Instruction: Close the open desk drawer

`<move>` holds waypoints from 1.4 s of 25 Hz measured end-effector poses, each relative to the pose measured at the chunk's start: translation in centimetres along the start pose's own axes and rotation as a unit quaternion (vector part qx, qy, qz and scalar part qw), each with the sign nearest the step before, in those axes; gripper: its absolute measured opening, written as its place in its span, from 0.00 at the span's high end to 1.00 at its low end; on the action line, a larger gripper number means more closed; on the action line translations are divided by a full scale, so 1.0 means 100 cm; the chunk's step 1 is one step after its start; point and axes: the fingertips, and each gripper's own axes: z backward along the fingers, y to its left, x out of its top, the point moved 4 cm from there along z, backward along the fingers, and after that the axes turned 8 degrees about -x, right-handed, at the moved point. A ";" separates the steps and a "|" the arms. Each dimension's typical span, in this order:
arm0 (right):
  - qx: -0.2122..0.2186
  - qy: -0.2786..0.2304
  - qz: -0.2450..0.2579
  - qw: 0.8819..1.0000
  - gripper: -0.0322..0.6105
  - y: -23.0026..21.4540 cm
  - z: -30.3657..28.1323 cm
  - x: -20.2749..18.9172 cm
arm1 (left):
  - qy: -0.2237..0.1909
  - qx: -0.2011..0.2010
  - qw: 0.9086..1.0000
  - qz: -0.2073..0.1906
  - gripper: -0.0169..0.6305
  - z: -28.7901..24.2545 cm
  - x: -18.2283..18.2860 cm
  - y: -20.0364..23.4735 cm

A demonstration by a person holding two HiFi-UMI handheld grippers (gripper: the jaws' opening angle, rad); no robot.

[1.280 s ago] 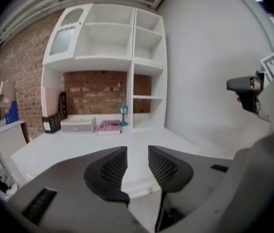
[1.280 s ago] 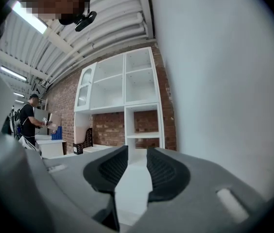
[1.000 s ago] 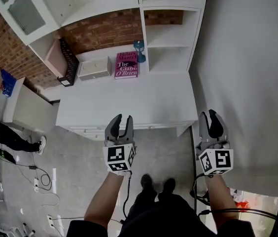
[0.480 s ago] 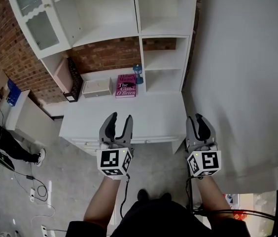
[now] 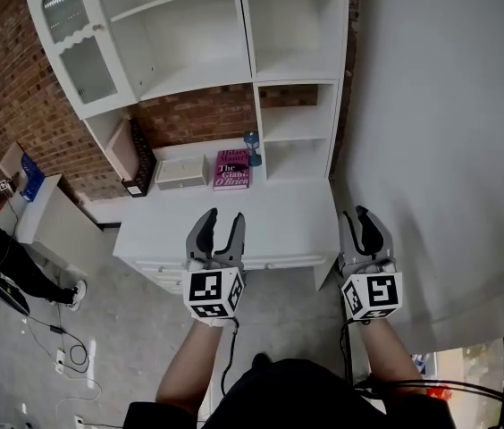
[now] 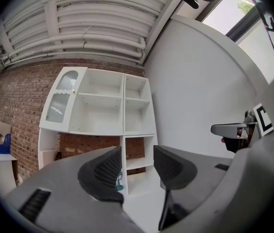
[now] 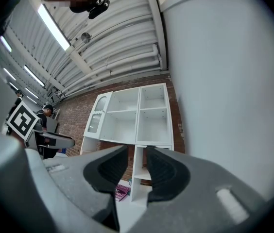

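The white desk (image 5: pixel 261 223) stands below a white shelf unit (image 5: pixel 225 52). Its drawer fronts (image 5: pixel 243 263) run under the front edge, and from above none of them juts out. My left gripper (image 5: pixel 223 216) hovers in front of the desk's middle, open wide with nothing between its fingers. In the left gripper view the left gripper (image 6: pixel 135 165) points level at the shelves. My right gripper (image 5: pixel 359 214) hangs by the desk's right corner, jaws apart and empty. The right gripper (image 7: pixel 136 166) also faces the shelves in its own view.
On the desk's back lie a pink book (image 5: pixel 231 169), a small blue lamp (image 5: pixel 252 147), a white box (image 5: pixel 181 172) and a black rack (image 5: pixel 141 159). A white wall (image 5: pixel 449 150) runs along the right. A low white cabinet (image 5: pixel 55 226) and a person (image 5: pixel 2 257) are at the left; cables lie on the floor.
Both grippers have risen and the head view has tipped up, so more of the shelf unit shows. The left jaws stand a little wider than before.
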 end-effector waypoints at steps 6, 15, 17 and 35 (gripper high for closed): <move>-0.001 0.004 -0.002 1.000 0.76 -0.003 0.004 -0.002 | 0.009 -0.007 1.000 0.004 0.66 0.001 -0.006 -0.009; 0.003 0.006 -0.003 1.000 0.76 -0.015 0.005 -0.004 | 0.011 -0.004 1.000 -0.002 0.66 -0.003 -0.004 -0.020; 0.006 0.007 -0.005 1.000 0.77 -0.017 0.006 -0.006 | 0.015 -0.004 1.000 -0.001 0.66 -0.003 -0.007 -0.022; 0.038 0.011 0.001 0.999 0.79 -0.024 0.008 -0.006 | 0.026 0.008 1.000 -0.002 0.66 0.000 -0.006 -0.039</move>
